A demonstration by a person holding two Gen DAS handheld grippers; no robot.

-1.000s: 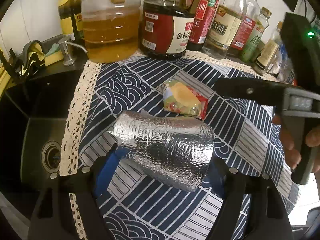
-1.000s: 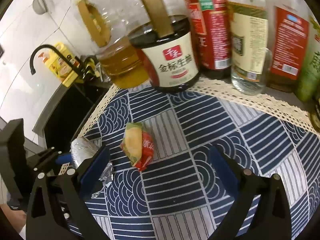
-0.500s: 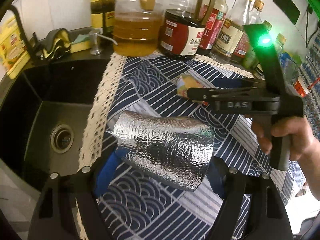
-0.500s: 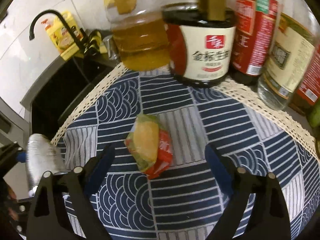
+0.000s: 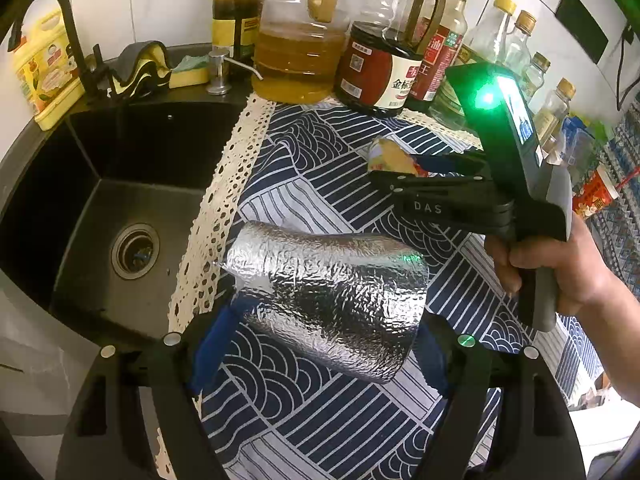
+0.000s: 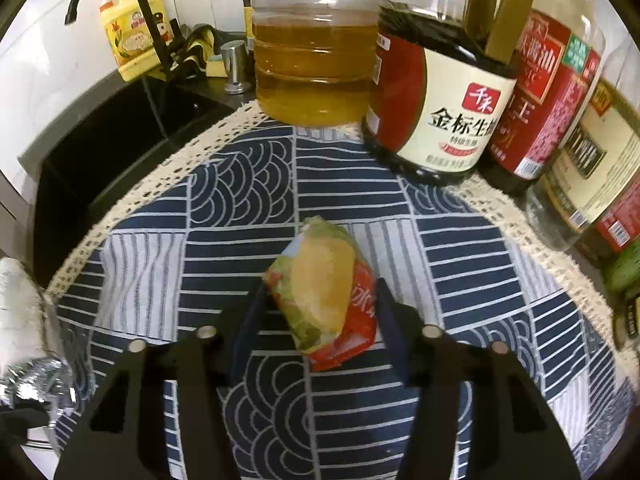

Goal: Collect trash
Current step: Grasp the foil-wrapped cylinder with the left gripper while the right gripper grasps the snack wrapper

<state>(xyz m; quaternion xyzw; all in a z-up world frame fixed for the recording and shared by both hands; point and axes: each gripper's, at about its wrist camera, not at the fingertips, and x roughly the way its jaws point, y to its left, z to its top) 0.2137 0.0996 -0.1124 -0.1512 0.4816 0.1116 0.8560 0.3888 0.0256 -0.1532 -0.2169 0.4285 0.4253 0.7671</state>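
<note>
My left gripper [image 5: 320, 328] is shut on a curled sheet of silver foil [image 5: 332, 292] and holds it above the blue patterned cloth [image 5: 320, 420]. The foil also shows at the left edge of the right wrist view [image 6: 24, 320]. A yellow, green and red snack wrapper [image 6: 324, 300] lies on the cloth. My right gripper [image 6: 316, 312] has its fingers closed in on both sides of the wrapper. In the left wrist view the wrapper [image 5: 390, 156] sticks out past the right gripper [image 5: 400, 172].
A black sink [image 5: 120, 184] with a drain lies left of the cloth, a black tap [image 6: 140, 8] behind it. Oil jug [image 6: 312, 60], soy sauce jug [image 6: 440, 112] and several bottles stand along the back. Lace trim [image 5: 216, 208] edges the cloth.
The right gripper moved forward over the wrapper and its fingers narrowed from wide open onto it. The left gripper rose and pulled back with the foil, bringing the sink into view.
</note>
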